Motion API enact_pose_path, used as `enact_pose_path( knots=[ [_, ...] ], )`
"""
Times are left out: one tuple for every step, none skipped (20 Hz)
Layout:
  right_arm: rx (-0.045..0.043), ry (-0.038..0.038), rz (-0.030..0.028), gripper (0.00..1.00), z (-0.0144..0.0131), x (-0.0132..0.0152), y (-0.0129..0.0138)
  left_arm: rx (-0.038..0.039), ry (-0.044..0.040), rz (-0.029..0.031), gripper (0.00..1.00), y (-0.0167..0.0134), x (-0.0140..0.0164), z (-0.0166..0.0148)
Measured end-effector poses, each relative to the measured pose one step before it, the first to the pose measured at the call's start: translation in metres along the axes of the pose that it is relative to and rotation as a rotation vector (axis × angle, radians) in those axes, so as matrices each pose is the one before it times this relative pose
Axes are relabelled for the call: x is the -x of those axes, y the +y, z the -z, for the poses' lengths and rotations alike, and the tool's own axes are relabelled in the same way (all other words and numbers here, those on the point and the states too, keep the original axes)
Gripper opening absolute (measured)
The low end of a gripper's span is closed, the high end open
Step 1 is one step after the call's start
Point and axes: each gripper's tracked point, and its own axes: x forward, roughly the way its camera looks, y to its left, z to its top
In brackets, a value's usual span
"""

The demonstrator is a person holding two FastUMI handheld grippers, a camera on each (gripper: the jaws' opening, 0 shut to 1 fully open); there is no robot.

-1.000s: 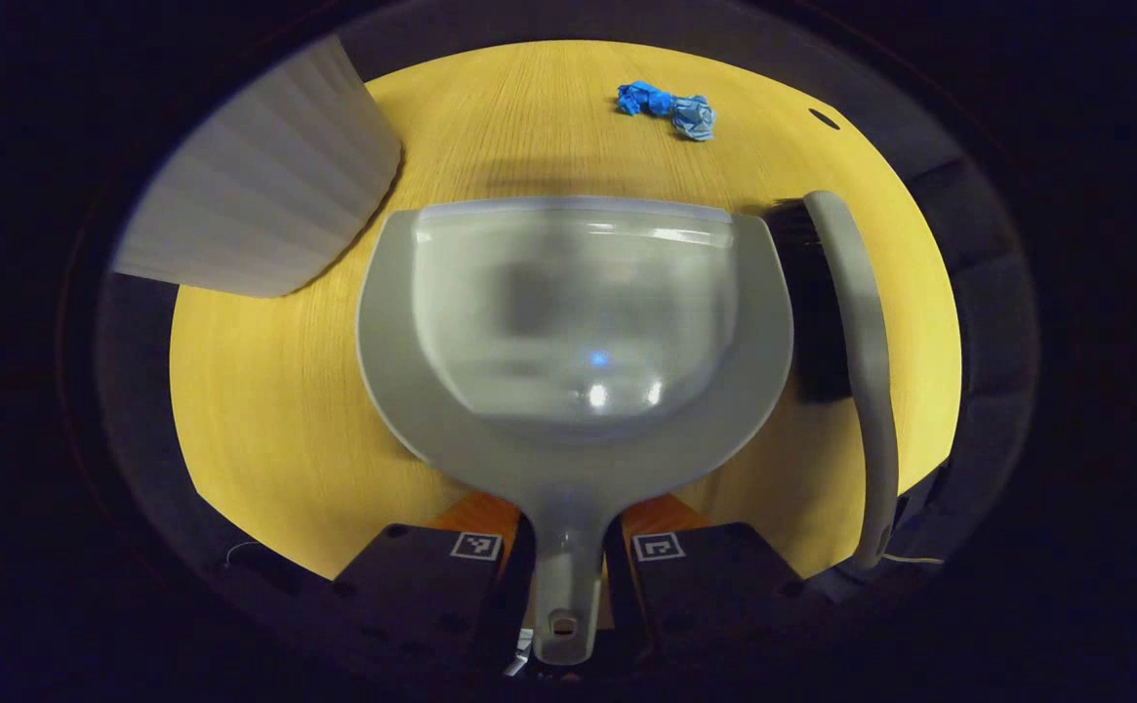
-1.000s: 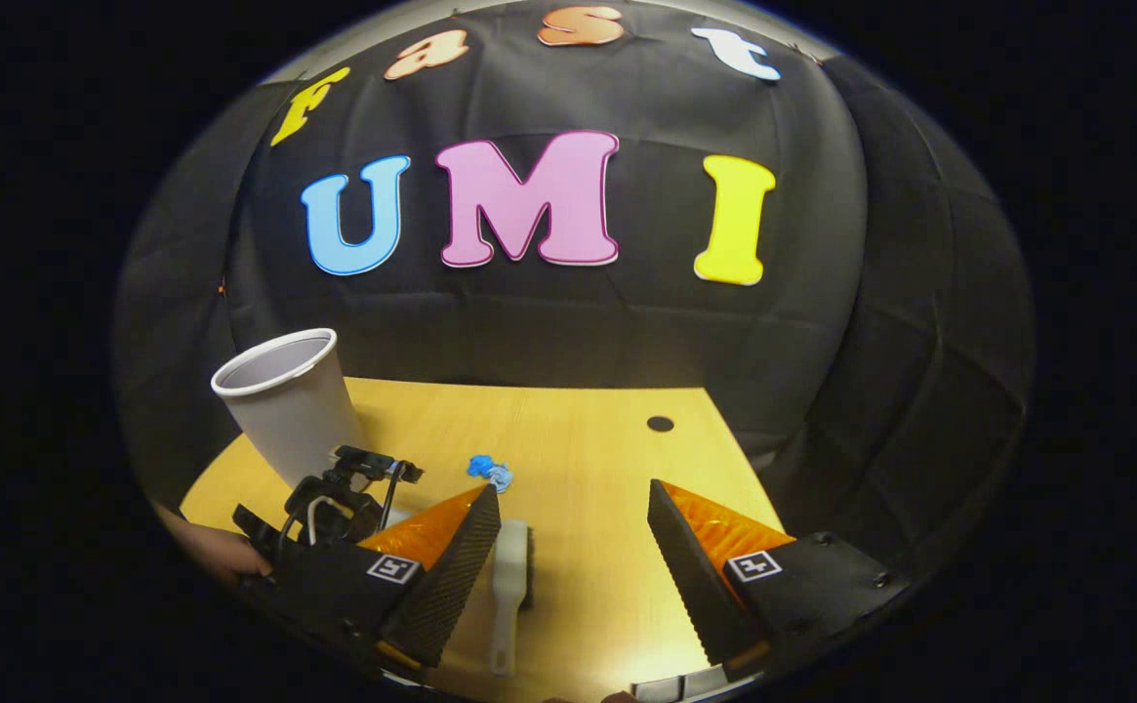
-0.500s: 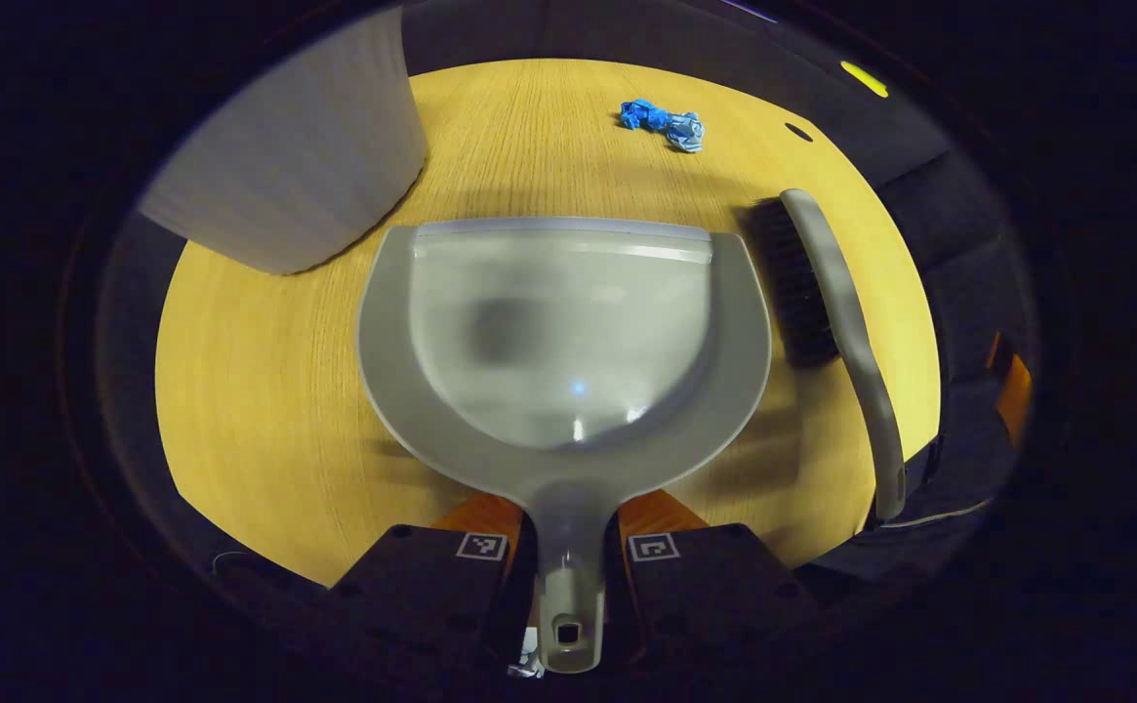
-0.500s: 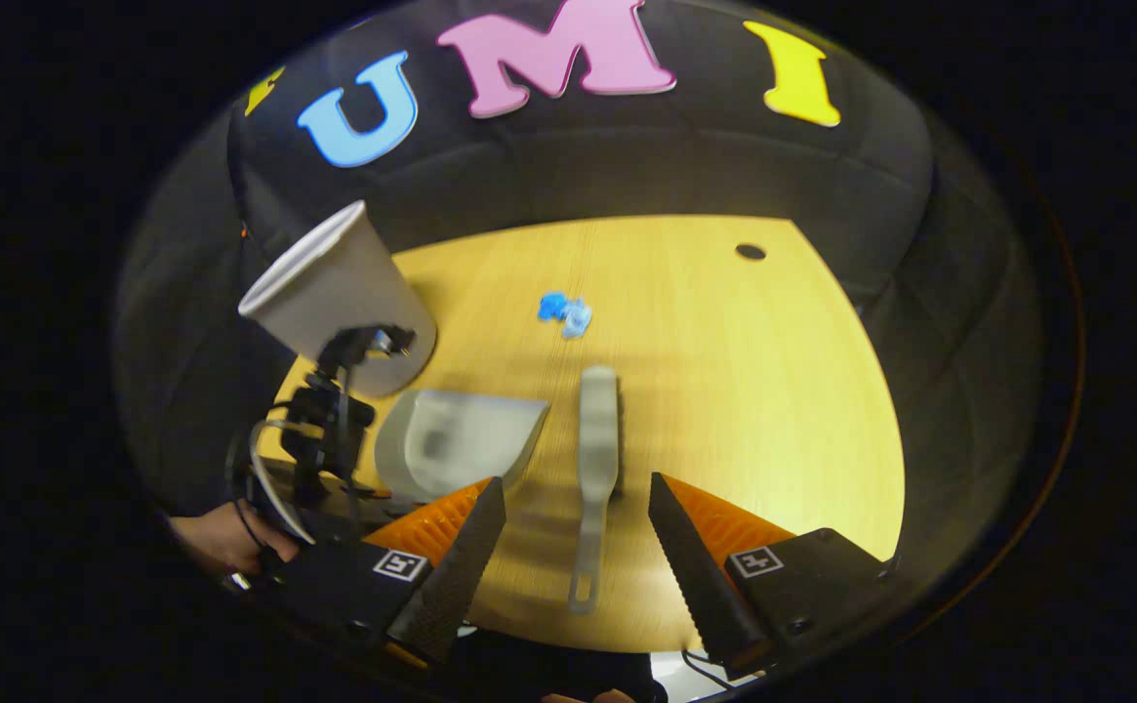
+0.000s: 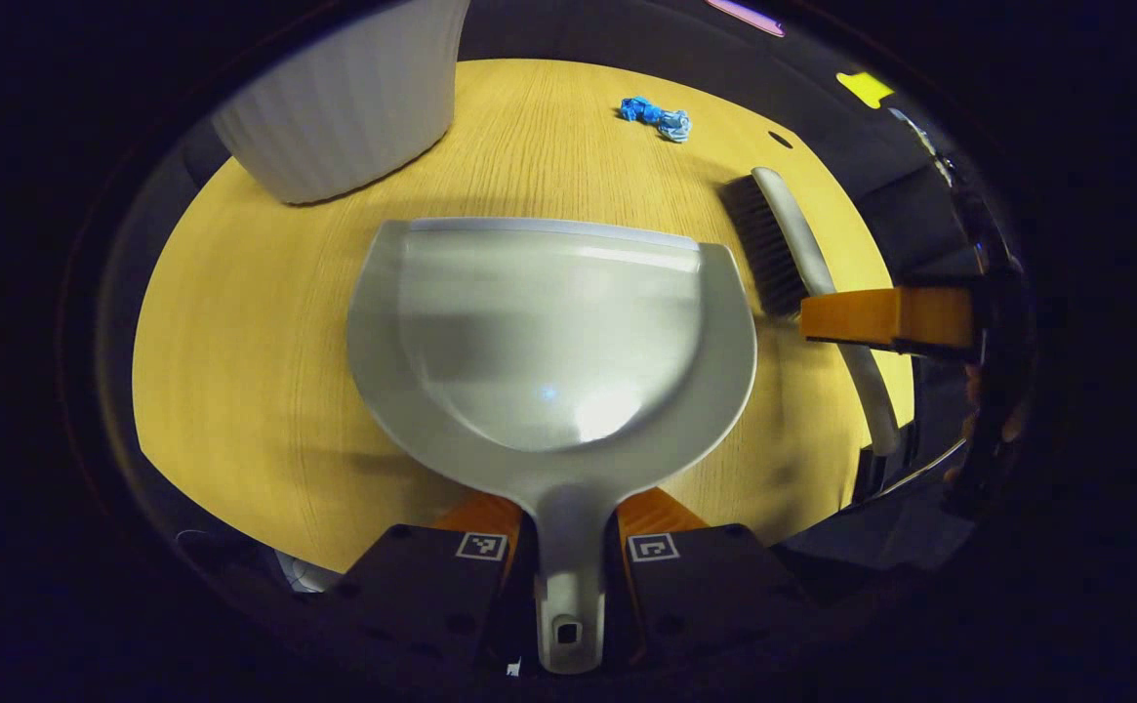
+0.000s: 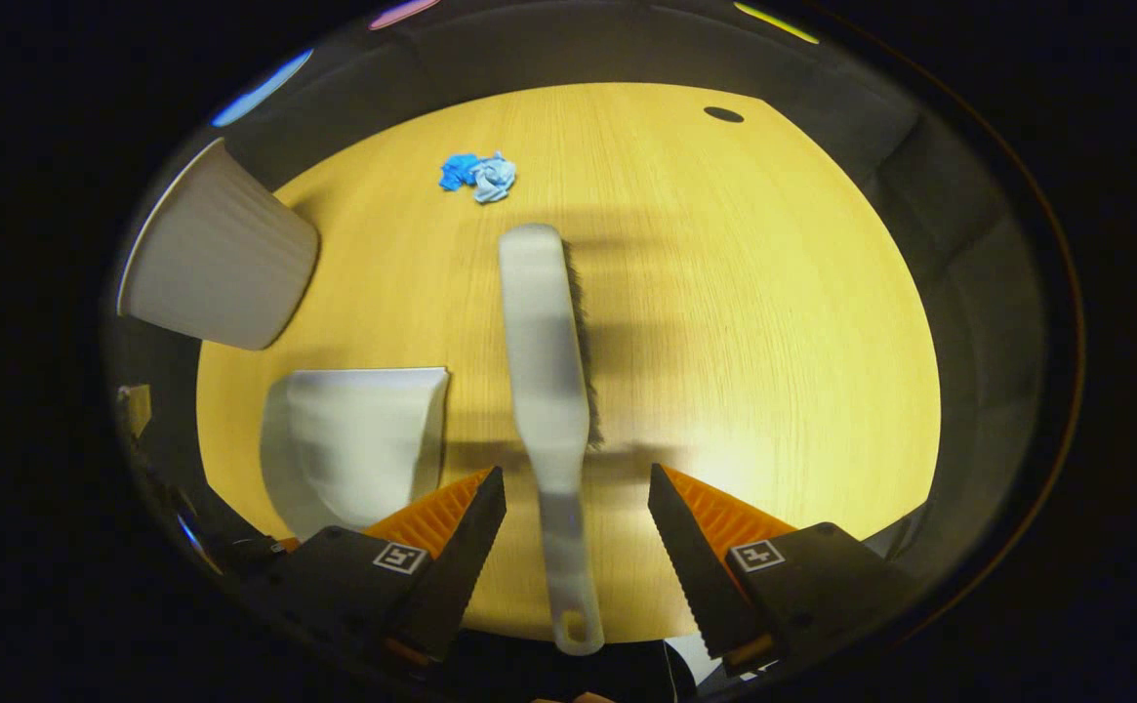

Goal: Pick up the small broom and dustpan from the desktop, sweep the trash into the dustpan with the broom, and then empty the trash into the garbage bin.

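My left gripper (image 5: 568, 522) is shut on the handle of the grey dustpan (image 5: 548, 332), which is held just above the wooden desktop (image 5: 236, 322). The small broom (image 6: 544, 361) lies on the desk with its grey handle toward me and its dark bristles to its right. My right gripper (image 6: 576, 503) is open, low over the broom, with one finger on each side of the handle and not touching it. In the left gripper view the broom (image 5: 788, 244) lies right of the dustpan with an orange finger (image 5: 885, 317) across it. Crumpled blue trash (image 6: 478, 174) lies farther back.
A white ribbed garbage bin (image 6: 212, 264) stands at the back left, seen also in the left gripper view (image 5: 348, 93). A small dark hole (image 6: 723, 114) marks the desk's far right. The near desk edge runs just under both grippers.
The right gripper tipped down and came low over the broom, straddling its handle. The left gripper drew back slightly and lifted the dustpan a little; the bin now looks farther off.
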Motion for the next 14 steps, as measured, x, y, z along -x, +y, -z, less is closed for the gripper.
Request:
enact_pose_path(
  knots=[
    [0.00126,0.02053,0.01333,0.96,0.00015,-0.0047,-0.00274,0.00165,-0.00225,0.00283,0.29,0.00012,-0.00016,-0.0007],
    [0.00225,0.01208,0.01466,0.96,-0.00084,-0.00638,-0.00289,-0.00026,-0.00173,0.00175,0.3,0.00041,-0.00079,0.00016],
    [0.00594,0.01692,0.01545,0.91,0.00076,-0.00405,-0.0021,-0.00058,-0.00115,0.00121,0.29,-0.0004,-0.00027,-0.00085],
    [-0.00104,0.02094,0.00283,0.86,0.00258,-0.00216,0.00048,0.00084,-0.00079,0.00035,0.29,0.00008,-0.00006,0.00075],
    [0.00117,0.0147,-0.0132,0.77,0.00122,-0.00273,0.00264,-0.001,-0.00249,0.00063,0.29,-0.00002,-0.00014,-0.00015],
    [0.00617,0.01952,-0.00504,0.62,0.00153,-0.00206,0.00196,0.00068,-0.00386,0.00234,0.3,-0.00029,-0.0008,-0.00018],
    [0.0094,0.0123,-0.00572,0.59,0.0007,-0.00301,0.00038,0.00474,-0.00333,0.00419,0.3,-0.00062,-0.00046,-0.00047],
    [0.00828,0.00741,0.00346,0.67,-0.00001,0.00074,-0.0005,0.00748,-0.00427,0.00563,0.3,-0.00034,-0.00015,-0.00015],
    [0.01032,-0.00726,-0.00304,0.51,-0.00246,-0.00203,0.00159,0.00869,-0.00277,0.00634,0.3,-0.00049,-0.00031,-0.0001],
    [0.01465,0.00814,0.00461,0.41,-0.00107,0.00066,-0.00108,0.00609,-0.00251,0.00582,0.3,-0.00039,-0.00015,-0.0001],
    [0.00984,0.01279,-0.00255,0.27,0.00099,0.00026,0.00119,0.00205,-0.00169,0.00354,0.3,-0.00031,-0.0004,-0.00051],
    [-0.00448,0.00593,0.00409,0.33,-0.00135,0.00071,0.00082,-0.0032,-0.00259,0.00065,0.3,0.00087,0.00013,-0.00015],
    [-0.00343,0.00116,-0.00782,0.28,-0.00172,0.0031,0.00298,-0.00542,-0.00125,-0.00015,0.3,0.00043,-0.00035,-0.00068],
    [0.00368,-0.00239,-0.00199,0.28,-0.00137,0.00384,0.00033,-0.00384,0.00044,0.00073,0.3,0.00089,0.00026,-0.0002]
  ],
)
